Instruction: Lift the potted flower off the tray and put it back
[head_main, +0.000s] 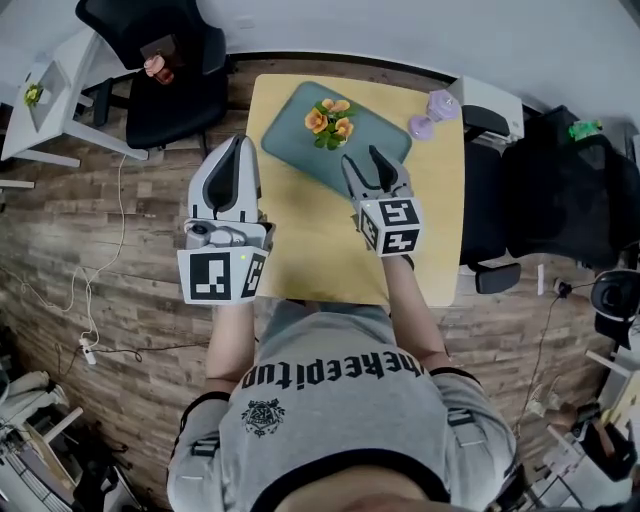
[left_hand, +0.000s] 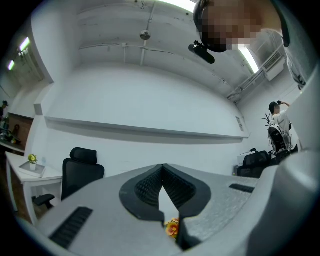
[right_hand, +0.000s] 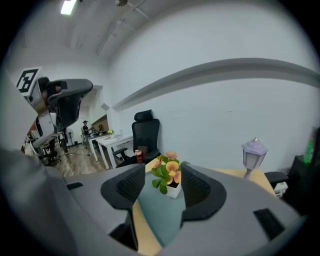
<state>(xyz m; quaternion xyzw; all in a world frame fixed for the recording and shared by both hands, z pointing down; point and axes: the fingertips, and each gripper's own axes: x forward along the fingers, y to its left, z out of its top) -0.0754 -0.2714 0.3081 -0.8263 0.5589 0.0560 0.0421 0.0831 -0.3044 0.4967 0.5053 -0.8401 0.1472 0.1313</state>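
The potted flower (head_main: 329, 122), orange blooms and green leaves in a small white pot, stands on the teal tray (head_main: 372, 137) at the far side of the yellow table (head_main: 310, 255). My right gripper (head_main: 364, 158) is open just short of the tray's near edge and points at the flower. In the right gripper view the flower (right_hand: 169, 176) shows between the spread fingers (right_hand: 131, 186) but further off, untouched, with the tray (right_hand: 161, 210) below. My left gripper (head_main: 238, 142) hovers over the table's left edge, shut, its tips (left_hand: 161, 169) meeting with nothing held.
A purple lantern (head_main: 436, 112) stands on the table right of the tray. A black office chair (head_main: 170, 75) and a white desk (head_main: 45, 105) are at the far left. More black chairs (head_main: 545, 200) stand along the table's right side.
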